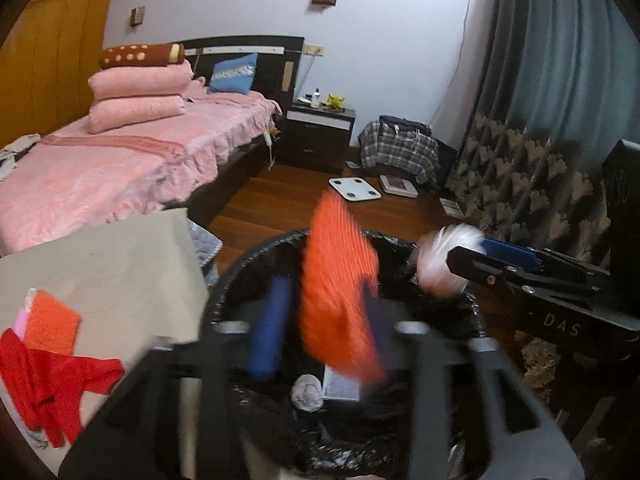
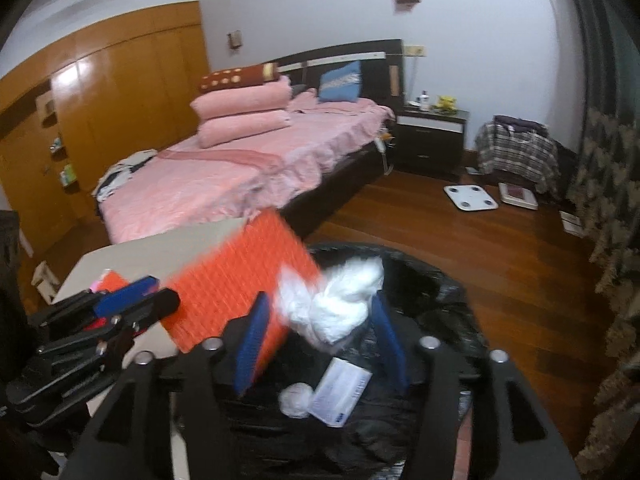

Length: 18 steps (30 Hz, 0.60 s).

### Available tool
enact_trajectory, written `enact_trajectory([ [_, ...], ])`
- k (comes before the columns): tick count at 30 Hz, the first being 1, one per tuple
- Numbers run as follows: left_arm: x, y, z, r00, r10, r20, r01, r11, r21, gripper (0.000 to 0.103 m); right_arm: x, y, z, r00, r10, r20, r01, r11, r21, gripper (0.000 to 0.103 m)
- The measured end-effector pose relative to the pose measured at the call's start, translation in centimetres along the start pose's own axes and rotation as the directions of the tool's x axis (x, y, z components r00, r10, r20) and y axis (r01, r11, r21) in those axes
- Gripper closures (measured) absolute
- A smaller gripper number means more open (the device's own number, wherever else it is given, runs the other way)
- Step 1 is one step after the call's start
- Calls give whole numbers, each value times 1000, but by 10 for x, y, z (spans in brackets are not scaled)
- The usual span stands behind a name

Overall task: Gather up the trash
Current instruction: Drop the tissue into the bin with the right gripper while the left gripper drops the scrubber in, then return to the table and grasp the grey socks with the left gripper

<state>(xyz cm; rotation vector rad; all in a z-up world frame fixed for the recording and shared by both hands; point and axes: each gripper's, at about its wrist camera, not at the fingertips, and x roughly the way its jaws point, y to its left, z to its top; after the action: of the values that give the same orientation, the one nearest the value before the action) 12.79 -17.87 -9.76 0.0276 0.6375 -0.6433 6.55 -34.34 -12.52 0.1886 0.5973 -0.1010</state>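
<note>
A black-lined trash bin [image 1: 248, 280] [image 2: 448, 292] stands below both grippers. Inside lie a crumpled tissue ball [image 1: 307, 392] [image 2: 295, 400] and a white packet [image 1: 340, 386] [image 2: 340, 394]. My left gripper [image 1: 324, 320] is open over the bin; an orange ribbed sponge [image 1: 338, 296] [image 2: 236, 284] is between its blue fingers, blurred, apparently falling. My right gripper [image 2: 320, 344] is open over the bin, with a white tissue wad [image 2: 340, 304] [image 1: 444, 260] loose between its fingers. The right gripper shows in the left wrist view [image 1: 492, 264], the left in the right wrist view [image 2: 136, 300].
A beige table [image 1: 112, 264] left of the bin carries another orange sponge [image 1: 50, 322] and a red cloth [image 1: 52, 380]. A pink bed [image 1: 120, 168], a dark nightstand [image 1: 320, 128], a white scale [image 1: 354, 189] on the wood floor and a patterned curtain [image 1: 520, 184] surround the spot.
</note>
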Motion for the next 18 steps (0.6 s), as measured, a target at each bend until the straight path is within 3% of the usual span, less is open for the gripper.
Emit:
enact_trajectory([
  [2,0,2,-2,1000,10,0,-10,1000,-11,43,-1,-8,-2,1000,-23,4,23,1000,18,24],
  [5,-9,11,-5,998,61,10,-60,998,-21,28,-7,-13,-6,999,-41,30,40,999,34,6],
  [8,-29,29,-11,990,137,38,-136,990,-36,18,-10,-10,-7,999,-30,39,28,998,49,6],
  [12,-59,61,-17,973,226,50,-221,972,-86,13,-7,4,-8,1000,9,30,-11,998,62,6],
  [18,-107,110,-39,925,376,57,-365,920,-138,13,3,54,-6,995,95,19,-95,995,-6,6],
])
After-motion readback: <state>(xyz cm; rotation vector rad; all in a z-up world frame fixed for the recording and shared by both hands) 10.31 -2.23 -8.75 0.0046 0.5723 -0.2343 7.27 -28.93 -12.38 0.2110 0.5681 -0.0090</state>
